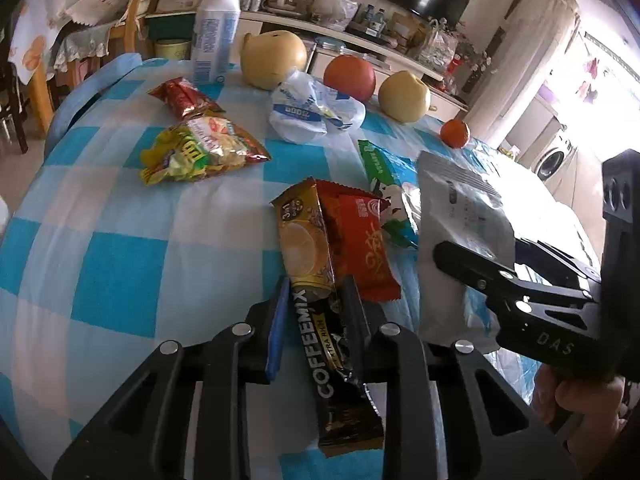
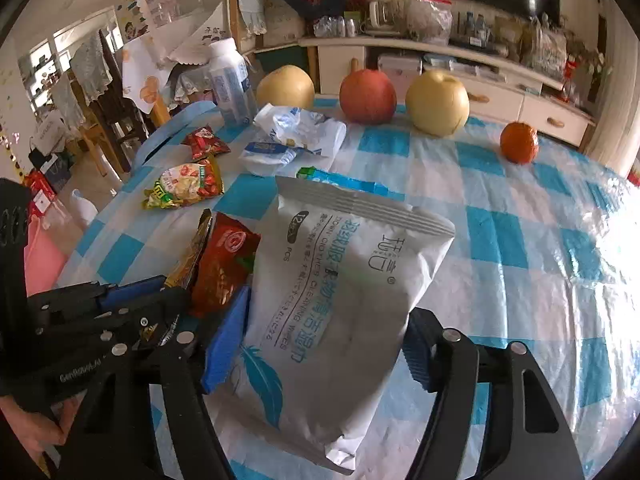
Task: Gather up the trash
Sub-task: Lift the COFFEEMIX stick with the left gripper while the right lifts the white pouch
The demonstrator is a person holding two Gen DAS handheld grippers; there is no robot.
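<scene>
My left gripper (image 1: 317,286) is shut on a gold and black coffee-mix sachet (image 1: 308,240), which lies lengthwise between its pads over the blue-checked tablecloth (image 1: 120,248). My right gripper (image 2: 328,312) is shut on a silver-white wet-wipes pack (image 2: 340,280), and the pack (image 1: 460,208) stands tilted at the right in the left wrist view. A red wrapper (image 1: 364,248) lies against the sachet. A green and white wrapper (image 1: 384,172) sits behind it. Farther back are a yellow snack bag (image 1: 200,148), a red candy wrapper (image 1: 184,98) and a crumpled white plastic bag (image 1: 312,108).
Along the table's far edge stand a white bottle (image 1: 216,28), a yellow pear (image 1: 274,58), a red apple (image 1: 350,76), a second pear (image 1: 404,96) and a tangerine (image 1: 455,133). Chairs and a cluttered sideboard lie beyond the table. A hand (image 1: 576,396) holds the right gripper.
</scene>
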